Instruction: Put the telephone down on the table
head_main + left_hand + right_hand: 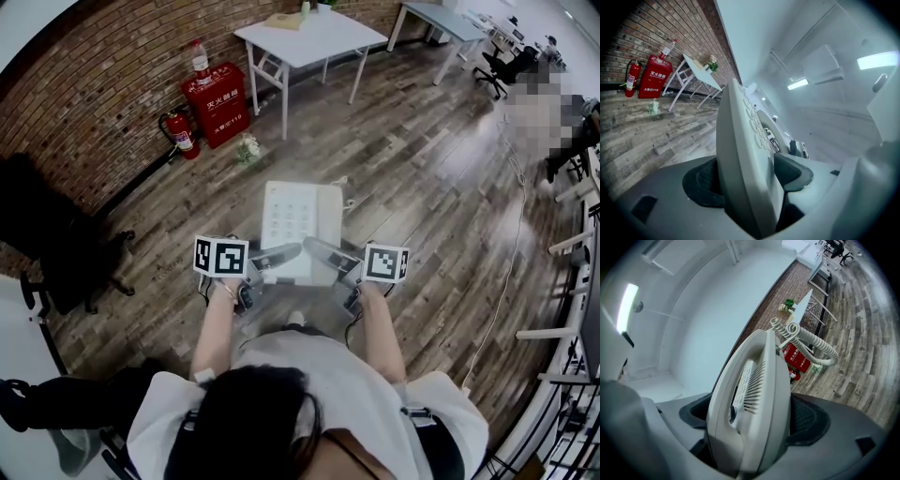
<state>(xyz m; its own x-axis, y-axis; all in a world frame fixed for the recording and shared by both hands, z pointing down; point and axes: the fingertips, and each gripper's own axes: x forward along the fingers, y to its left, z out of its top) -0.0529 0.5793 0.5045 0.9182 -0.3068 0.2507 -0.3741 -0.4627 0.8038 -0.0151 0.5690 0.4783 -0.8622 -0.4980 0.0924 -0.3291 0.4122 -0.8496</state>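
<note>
A white desk telephone [300,220] hangs in the air over the wooden floor, keypad up, carried between both grippers. My left gripper [279,255] is shut on its near left edge and my right gripper [326,251] is shut on its near right edge. In the left gripper view the telephone [743,159] stands edge-on between the dark pads [793,172], which press on both sides. In the right gripper view the telephone [754,399] fills the jaws, with its grille and coiled cord [806,341] showing. A white table [305,39] stands far ahead by the brick wall.
A red fire-equipment box [217,98] and an extinguisher [180,131] stand against the brick wall, with a small plant [247,148] on the floor. A black chair [66,248] is at the left. A second table [448,19] and office chairs are at the far right.
</note>
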